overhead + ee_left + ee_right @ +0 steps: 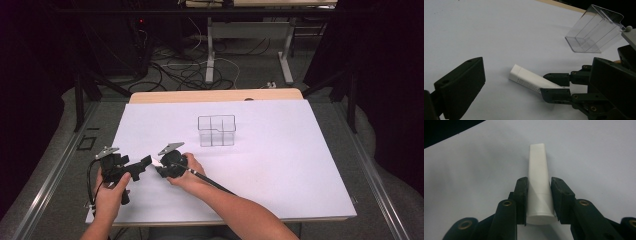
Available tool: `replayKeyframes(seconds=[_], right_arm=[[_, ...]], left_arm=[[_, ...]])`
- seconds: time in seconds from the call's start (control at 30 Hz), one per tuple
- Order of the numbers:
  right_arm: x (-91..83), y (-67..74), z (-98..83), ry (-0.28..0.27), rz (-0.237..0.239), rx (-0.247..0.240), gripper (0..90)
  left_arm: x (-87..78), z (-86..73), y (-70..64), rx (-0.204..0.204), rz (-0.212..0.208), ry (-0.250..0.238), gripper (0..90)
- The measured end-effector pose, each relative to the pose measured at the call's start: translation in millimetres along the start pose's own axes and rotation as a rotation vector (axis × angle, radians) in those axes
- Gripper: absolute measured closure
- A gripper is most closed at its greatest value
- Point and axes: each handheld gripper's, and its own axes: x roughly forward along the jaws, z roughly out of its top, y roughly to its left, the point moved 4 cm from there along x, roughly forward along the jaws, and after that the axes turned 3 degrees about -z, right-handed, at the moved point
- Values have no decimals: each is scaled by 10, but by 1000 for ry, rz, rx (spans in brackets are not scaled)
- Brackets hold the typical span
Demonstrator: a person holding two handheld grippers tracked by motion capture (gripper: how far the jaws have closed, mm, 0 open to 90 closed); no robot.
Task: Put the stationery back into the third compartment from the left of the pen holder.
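A white tube (537,172) lies on the white sheet, pointing away from my right gripper (539,195). That gripper is shut on the tube's wide cap end, with a jaw pressed against each side. In the high view the right gripper (161,167) sits at the front left of the sheet, and the tube (156,162) pokes out of it to the left. My left gripper (141,167) faces it from the left, open with nothing between its jaws. The left gripper view shows the tube (529,80) held in the right gripper (545,83), and one of the left gripper's own fingers (461,87) well clear of it.
A clear plastic box (216,131) with inner dividers stands upright at the middle of the white sheet (280,165), beyond both grippers. The box (594,32) appears at the upper right of the left gripper view. The wooden table edge (215,95) runs along the far side.
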Motion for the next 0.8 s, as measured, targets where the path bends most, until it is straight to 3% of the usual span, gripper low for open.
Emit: replayKeyframes(seconds=[0.2,0.27,0.8], right_arm=[[-84,-35,-14,4,8,11,669],[-116,-70,-9,-7,7,-6,669],[-532,-312,-111,-29,-12,-1,669]], left_arm=[[-1,-1,3,5,3,5,5],[-2,-2,0,11,4,6,5],[34,-25,-40,32,-2,13,5]])
